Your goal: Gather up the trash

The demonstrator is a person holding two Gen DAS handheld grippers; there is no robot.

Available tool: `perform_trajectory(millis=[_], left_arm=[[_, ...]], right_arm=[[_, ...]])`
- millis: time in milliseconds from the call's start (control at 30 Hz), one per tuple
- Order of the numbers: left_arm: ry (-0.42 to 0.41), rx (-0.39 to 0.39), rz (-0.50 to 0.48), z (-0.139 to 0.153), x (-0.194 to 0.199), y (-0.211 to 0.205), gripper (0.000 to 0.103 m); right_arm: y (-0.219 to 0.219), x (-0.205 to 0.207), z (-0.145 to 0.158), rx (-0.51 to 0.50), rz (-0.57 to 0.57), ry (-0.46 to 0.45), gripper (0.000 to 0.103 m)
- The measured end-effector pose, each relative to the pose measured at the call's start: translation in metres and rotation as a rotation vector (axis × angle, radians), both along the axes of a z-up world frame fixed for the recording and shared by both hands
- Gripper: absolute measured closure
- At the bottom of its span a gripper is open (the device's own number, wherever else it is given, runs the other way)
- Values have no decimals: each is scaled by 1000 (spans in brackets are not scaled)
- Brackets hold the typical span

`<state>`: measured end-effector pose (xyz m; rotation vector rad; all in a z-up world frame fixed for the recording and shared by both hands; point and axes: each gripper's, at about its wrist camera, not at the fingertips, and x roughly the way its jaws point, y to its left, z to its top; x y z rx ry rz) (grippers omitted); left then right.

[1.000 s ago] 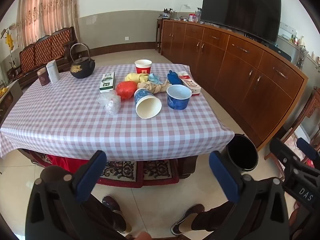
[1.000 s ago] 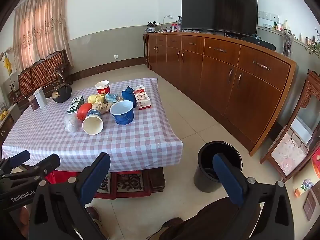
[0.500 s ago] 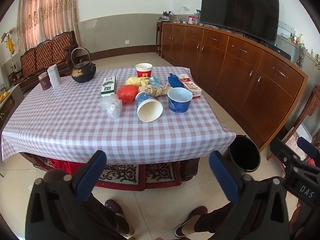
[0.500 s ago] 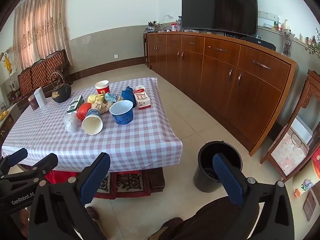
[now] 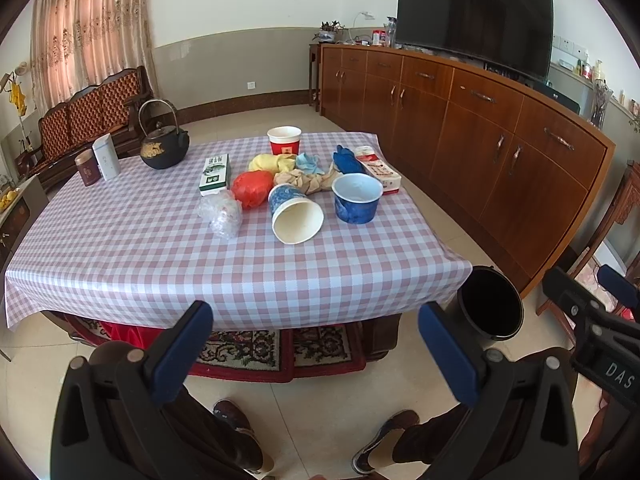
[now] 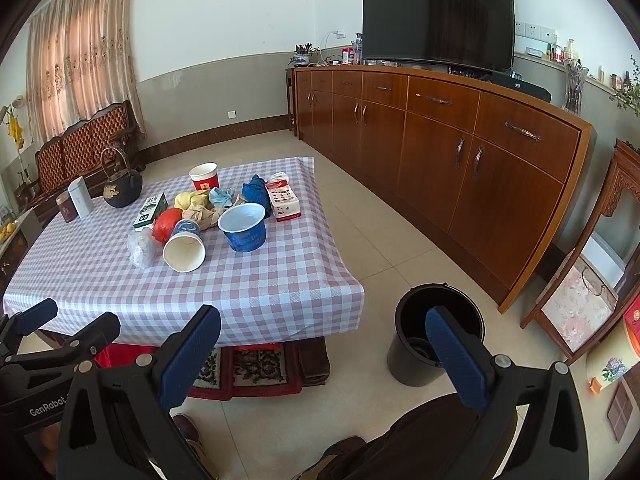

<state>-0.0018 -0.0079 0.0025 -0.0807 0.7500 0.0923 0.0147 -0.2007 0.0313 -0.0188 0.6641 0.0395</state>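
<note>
Trash lies in a heap on the checked table [image 5: 120, 248]: a tipped paper cup [image 5: 295, 213] [image 6: 185, 246], a blue bowl [image 5: 357, 197] [image 6: 244, 227], a red wad [image 5: 252, 189], a clear plastic wad [image 5: 221, 212], a yellow wad [image 5: 269, 162], crumpled brown paper [image 5: 306, 180], a red cup [image 5: 284, 141], a green box [image 5: 216, 173] and a white-red carton [image 5: 378, 169]. A black bin [image 6: 434, 340] [image 5: 490, 307] stands on the floor right of the table. My left gripper [image 5: 316, 348] and right gripper [image 6: 322, 356] are open, empty, short of the table's near edge.
A black kettle [image 5: 163, 144] and two tins [image 5: 100, 162] stand at the table's far left. A long wooden sideboard [image 6: 460, 152] with a TV runs along the right. A wooden bench [image 5: 88, 116] stands behind the table. The person's feet [image 5: 236, 420] are below.
The left view has dropped slightly, so the table sits a little higher in frame. The right gripper has barely moved. Both stay open.
</note>
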Motion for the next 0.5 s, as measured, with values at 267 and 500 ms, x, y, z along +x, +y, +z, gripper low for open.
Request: perform_trajectory(millis=[267,500], left_arm=[[2,1,-2,0,0,0,0],[1,3,-1,0,1,-1,0]], right_arm=[[-1,-1,1,8,0,-2,0],[2,0,0,5,1,-3,0]])
